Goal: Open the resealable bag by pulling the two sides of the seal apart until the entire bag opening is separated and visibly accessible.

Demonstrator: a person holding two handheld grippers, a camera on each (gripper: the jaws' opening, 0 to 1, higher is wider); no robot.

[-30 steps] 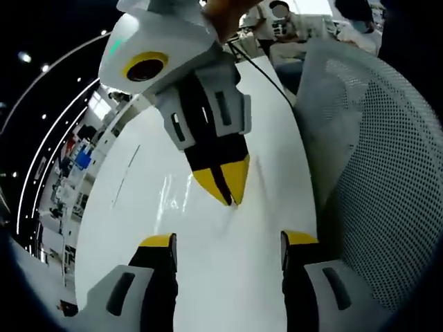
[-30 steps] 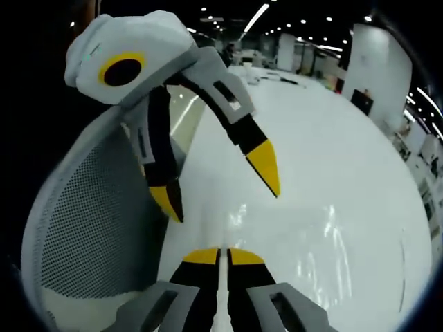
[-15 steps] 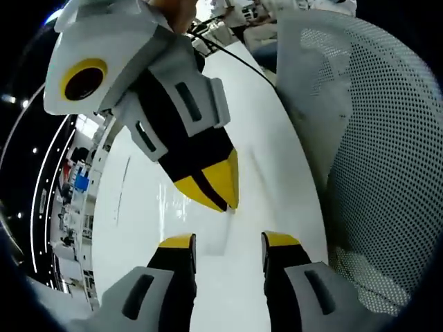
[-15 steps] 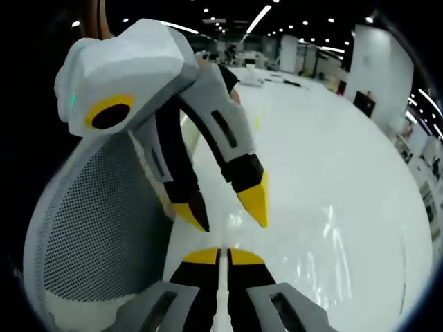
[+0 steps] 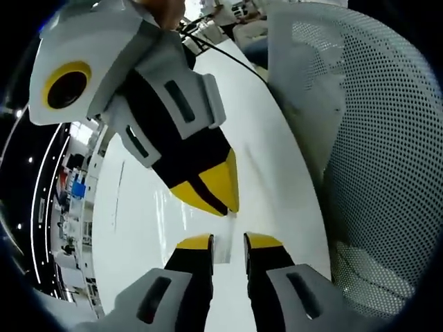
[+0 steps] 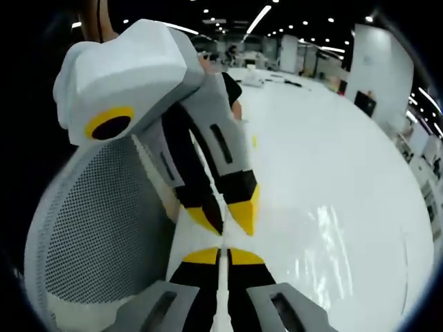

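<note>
The white bench [image 5: 138, 228] ran broad and bare beneath your hands, with a grey mesh chair back [image 5: 387, 159] standing close along its edge; in the right gripper view that same chair back [image 6: 97, 235] curved up beside your jaws. Your right hand-held gripper [image 6: 220, 254] had its jaws pressed together on a thin pale edge running up between them, which I took to be one side of the bag's seal. In the left gripper view it [image 5: 218, 200] came in from above, yellow tips together, touching the clear bag [image 5: 223, 243] at its top edge. Your left hand-held gripper [image 5: 227, 241] had its jaws narrowly apart, with that thin clear strip standing in the gap between them; whether the pads were already biting it I could not tell. In the right gripper view it [image 6: 227, 220] reached down with a small gap at its tips, just above your right jaws. The bag itself was nearly invisible against the bench, held up between the two sets of tips. By my reading you were early in the task: one side was gripped, the second grip was not yet sure, and the seal showed no opening. The whole pull apart along the seal was left to do.
</note>
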